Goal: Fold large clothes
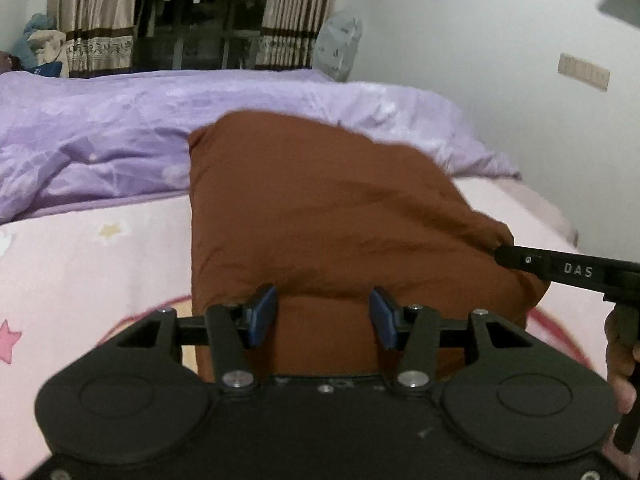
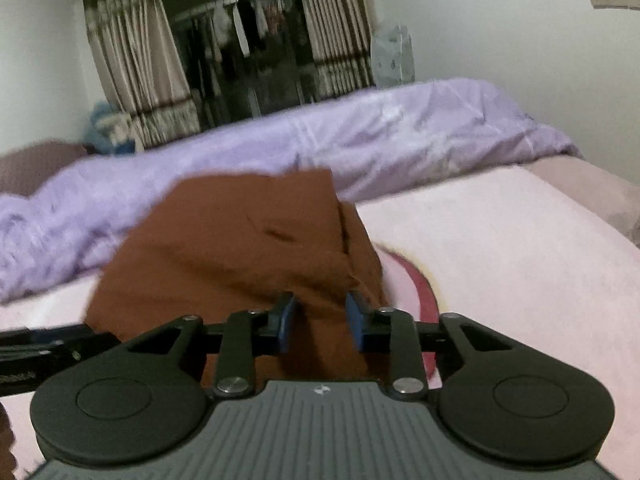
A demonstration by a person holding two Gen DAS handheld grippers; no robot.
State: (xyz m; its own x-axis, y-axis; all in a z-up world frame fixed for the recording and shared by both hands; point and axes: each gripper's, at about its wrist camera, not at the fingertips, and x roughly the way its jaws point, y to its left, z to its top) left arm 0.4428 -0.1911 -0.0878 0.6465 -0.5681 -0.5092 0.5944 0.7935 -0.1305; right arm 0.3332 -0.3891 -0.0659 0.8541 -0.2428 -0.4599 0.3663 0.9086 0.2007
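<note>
Garment: we see the brown garment lying on the bed's pink sheet, folded into a thick block whose far edge reaches the rumpled purple duvet.
Left gripper: our jaws stand apart with brown cloth between the blue pads; they do not pinch it, so we judge this hand is either steadying the near edge or lining up for a grasp.
Right gripper: here too the jaws are parted, a ridge of fabric rising between them without being clamped.
Placement: we hold both tools at the near edge, side by side, probably so one lift would carry the whole edge evenly.
Progress: the bundle looks compact already; we think one more fold or a smoothing remains.
Risk: thick layers may slip from a shallow bite.
</note>
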